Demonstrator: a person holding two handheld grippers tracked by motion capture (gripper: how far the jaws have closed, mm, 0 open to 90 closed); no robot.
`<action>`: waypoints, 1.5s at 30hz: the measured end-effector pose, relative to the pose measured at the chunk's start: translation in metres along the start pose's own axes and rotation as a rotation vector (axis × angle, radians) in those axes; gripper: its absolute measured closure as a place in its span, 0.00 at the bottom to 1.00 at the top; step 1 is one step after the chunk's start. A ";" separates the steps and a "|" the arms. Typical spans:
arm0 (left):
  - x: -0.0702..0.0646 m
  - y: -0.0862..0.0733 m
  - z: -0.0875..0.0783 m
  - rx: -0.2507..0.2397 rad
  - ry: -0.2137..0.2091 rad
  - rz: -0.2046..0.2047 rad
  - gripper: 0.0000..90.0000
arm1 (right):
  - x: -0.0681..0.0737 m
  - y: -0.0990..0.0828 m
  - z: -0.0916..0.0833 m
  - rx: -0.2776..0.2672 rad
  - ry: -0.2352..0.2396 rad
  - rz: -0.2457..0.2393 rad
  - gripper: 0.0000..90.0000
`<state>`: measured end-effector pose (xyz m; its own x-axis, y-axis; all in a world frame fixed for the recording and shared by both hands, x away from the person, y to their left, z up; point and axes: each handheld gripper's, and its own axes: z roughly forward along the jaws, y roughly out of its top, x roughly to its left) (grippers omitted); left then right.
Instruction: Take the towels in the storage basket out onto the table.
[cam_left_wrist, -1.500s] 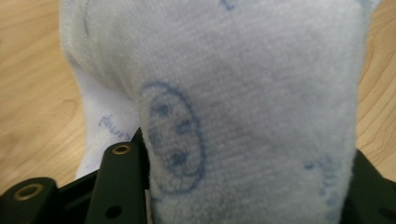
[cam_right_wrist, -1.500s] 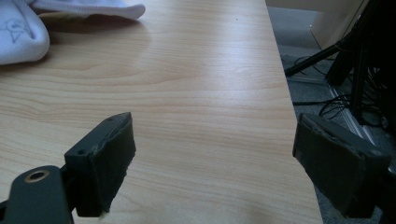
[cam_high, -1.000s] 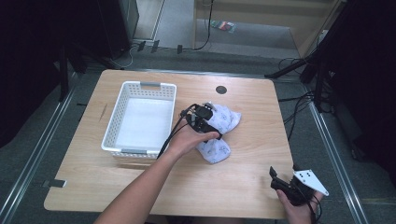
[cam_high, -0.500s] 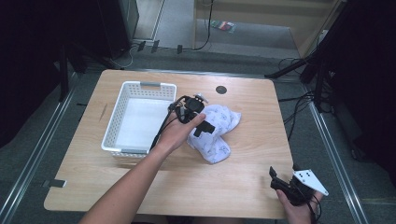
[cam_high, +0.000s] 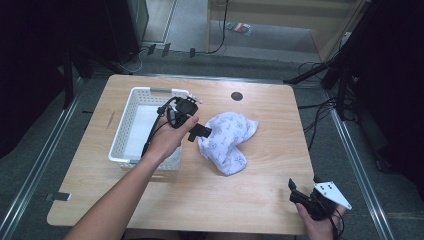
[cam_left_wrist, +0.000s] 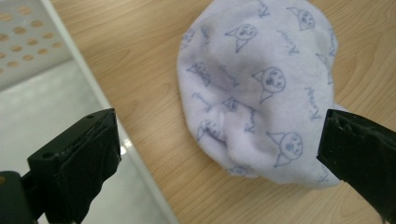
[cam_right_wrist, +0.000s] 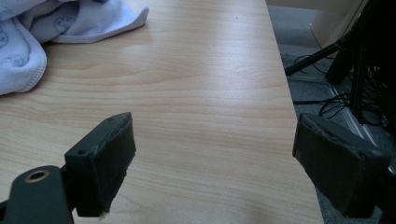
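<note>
Left claw (cam_left_wrist: 219, 154) is hovering released over the cloth (cam_left_wrist: 266, 88); I'd be sinking both jaws around that near fold before clenching.

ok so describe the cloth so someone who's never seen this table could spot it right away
On the wooden table, look just right of the white perforated basket. The cloth lies crumpled there, beside the left hand-held gripper. It is pale lilac, printed with small cartoon faces, and is the table's one soft thing.
</note>
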<state>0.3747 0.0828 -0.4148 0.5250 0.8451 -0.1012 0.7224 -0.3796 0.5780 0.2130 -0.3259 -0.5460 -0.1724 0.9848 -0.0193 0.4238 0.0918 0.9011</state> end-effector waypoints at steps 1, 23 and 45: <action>0.003 -0.002 -0.002 0.004 0.007 0.000 0.00 | 0.000 0.000 0.000 0.000 0.000 0.000 0.15; 0.055 -0.053 -0.043 -0.051 0.077 -0.066 0.00 | 0.000 0.000 0.001 0.005 -0.005 0.001 0.15; 0.102 -0.119 -0.086 -0.125 0.118 -0.167 0.00 | 0.000 0.000 0.001 0.012 -0.010 0.005 0.15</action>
<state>0.3036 0.2471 -0.4244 0.3417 0.9330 -0.1124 0.7297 -0.1881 0.6574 0.2141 -0.3254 -0.5461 -0.1619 0.9866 -0.0193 0.4352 0.0889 0.8959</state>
